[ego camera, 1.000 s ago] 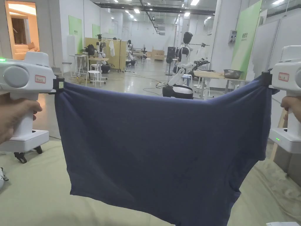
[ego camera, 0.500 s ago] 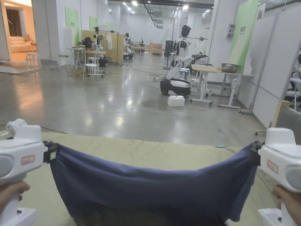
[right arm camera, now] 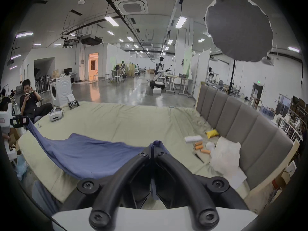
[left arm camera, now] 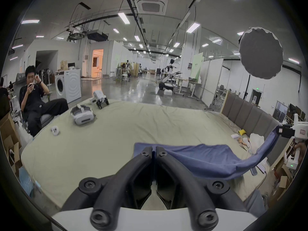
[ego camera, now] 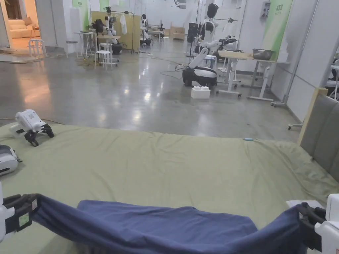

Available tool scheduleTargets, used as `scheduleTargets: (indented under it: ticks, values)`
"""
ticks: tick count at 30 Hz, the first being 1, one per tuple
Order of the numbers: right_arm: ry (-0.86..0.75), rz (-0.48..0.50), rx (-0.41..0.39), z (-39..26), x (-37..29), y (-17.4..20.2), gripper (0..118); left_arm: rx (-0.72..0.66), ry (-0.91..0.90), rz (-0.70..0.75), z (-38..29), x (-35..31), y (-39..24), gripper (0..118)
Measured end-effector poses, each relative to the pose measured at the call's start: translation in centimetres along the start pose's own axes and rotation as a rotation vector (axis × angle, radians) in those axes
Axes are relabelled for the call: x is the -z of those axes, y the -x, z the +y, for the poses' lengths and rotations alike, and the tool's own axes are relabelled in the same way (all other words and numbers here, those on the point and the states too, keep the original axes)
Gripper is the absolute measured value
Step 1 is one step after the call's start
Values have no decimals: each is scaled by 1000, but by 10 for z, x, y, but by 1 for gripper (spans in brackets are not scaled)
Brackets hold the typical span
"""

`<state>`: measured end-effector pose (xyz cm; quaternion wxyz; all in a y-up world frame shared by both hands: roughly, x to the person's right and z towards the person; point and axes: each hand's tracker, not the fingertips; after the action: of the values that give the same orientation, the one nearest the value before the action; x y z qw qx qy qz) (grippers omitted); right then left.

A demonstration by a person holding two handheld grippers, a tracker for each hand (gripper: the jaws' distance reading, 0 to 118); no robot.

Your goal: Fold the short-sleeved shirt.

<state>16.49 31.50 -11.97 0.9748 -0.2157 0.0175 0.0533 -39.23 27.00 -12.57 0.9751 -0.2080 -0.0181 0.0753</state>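
Nearest the person, the left gripper [ego camera: 20, 211] sits low at the left edge of the head view, its dark jaws pressed together on one corner of the blue shirt [ego camera: 165, 228]. In the left gripper view the two jaws meet tip to tip with the cloth's edge pinched between them. The right gripper [ego camera: 309, 225] sits at about the same height at the right edge, jaws likewise closed on the opposite corner; in the right gripper view a fold of blue cloth sticks up between the closed tips. The hand on the right gripper's handle shows at the far right of the left gripper view.

The shirt hangs between the two grippers in a slack curve, and its middle rests on the pale green sheet [ego camera: 172, 165] of the bed, near the front edge. The sheet ahead of it is wrinkled but bare.

Farther off on the left side of the bed lie a white headset [left arm camera: 82, 115] and, beyond it, a spare white gripper [ego camera: 31, 125] with dark jaws, both well apart from the shirt. On the right side, by the grey padded headboard [right arm camera: 241, 128], lie a white cloth [right arm camera: 225, 151], some orange rolls [right arm camera: 199, 146] and a yellow pouch [right arm camera: 211, 133].

Beside the bed's left edge a person [left arm camera: 33, 101] sits in a chair, with a washing machine [left arm camera: 68, 84] behind. Across the polished floor stand a white robot [ego camera: 202, 72] and worktables.
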Motion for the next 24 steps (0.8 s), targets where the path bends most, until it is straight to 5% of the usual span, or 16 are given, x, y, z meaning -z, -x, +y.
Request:
scheduleTargets:
  ticks: [17,21,24]
  values:
    - [407,33,-2,-175,109,39,1,0,467,113,-156,84,-19,2]
    - [431,15,29,-193,124,40,2,-35,464,129,-158,89,-22,14]
    - [388,-1,47,-186,124,44,18,-35,403,133,-146,87,-27,63]
